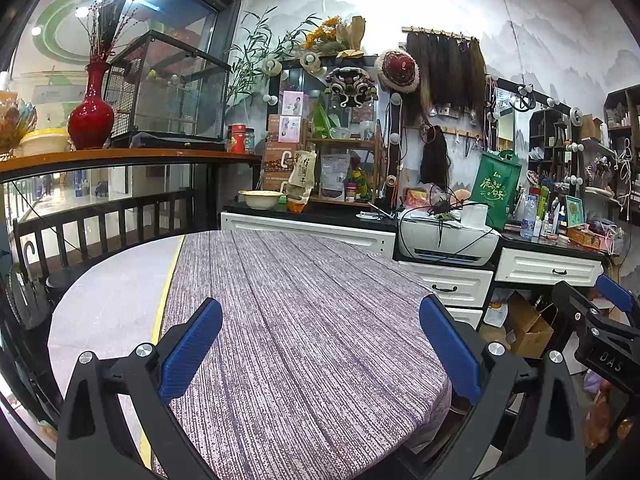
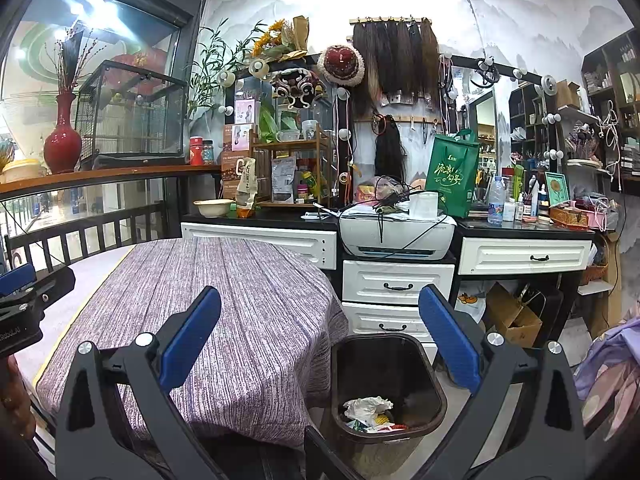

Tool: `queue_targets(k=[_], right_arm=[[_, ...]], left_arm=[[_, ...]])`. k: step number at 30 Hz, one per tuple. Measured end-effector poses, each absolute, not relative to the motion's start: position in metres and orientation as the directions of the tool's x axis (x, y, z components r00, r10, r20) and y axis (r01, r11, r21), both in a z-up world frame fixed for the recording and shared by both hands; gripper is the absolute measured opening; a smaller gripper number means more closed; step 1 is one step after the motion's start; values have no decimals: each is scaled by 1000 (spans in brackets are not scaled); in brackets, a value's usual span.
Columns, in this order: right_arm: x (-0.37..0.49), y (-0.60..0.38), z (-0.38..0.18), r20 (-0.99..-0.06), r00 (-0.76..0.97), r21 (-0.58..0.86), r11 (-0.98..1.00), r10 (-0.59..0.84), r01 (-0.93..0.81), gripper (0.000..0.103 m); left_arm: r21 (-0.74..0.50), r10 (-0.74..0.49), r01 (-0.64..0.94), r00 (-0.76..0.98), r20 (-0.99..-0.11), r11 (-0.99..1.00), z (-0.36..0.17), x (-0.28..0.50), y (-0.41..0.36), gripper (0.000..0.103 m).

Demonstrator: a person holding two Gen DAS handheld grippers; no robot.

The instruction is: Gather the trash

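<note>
Cluttered shop-like room w/ painted mountain wall, white drawer units under a black counter (image 2: 520,229) along the back. Round table (image 1: 108,300) up front, mostly covered by a purple-grey striped cloth (image 1: 304,320); the cloth looks bare in both views. Glass cage (image 1: 172,92) & red vase (image 1: 91,116) on the wood ledge at left. White printer (image 2: 396,236) on the counter, green tote bag (image 2: 452,176) just behind it, water bottle (image 2: 496,202) to its right.

Black trash bin (image 2: 416,364) stands on the floor just beside the table's right edge, below the drawers. Inside at the bottom: crumpled white paper (image 2: 368,406) plus small colourful wrapper bits (image 2: 384,424) touching it.

Left gripper (image 1: 320,344) hovers over the cloth, blue-padded fingers (image 1: 192,352) spread wide apart, nothing between. Right gripper (image 2: 320,340) sits over the table edge & bin, fingers (image 2: 450,340) likewise wide apart, empty. Each gripper shows at the margin of the other's view: right one at far right of left cam (image 1: 608,320), left one at far left of right cam (image 2: 24,300).
</note>
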State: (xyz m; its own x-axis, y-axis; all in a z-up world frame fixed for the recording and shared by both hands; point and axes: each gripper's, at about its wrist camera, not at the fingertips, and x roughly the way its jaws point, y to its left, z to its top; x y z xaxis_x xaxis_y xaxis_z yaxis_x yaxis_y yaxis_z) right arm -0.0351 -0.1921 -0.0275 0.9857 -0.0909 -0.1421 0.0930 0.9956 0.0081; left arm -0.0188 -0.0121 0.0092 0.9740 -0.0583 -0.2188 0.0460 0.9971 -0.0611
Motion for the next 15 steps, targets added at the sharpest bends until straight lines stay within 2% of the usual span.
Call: queue_targets(k=[15], right_arm=[[-36, -194, -29, -143, 986, 7, 996, -86, 88, 97]], left_arm=[[-51, -63, 53, 972, -228, 997, 6, -17, -11, 98]])
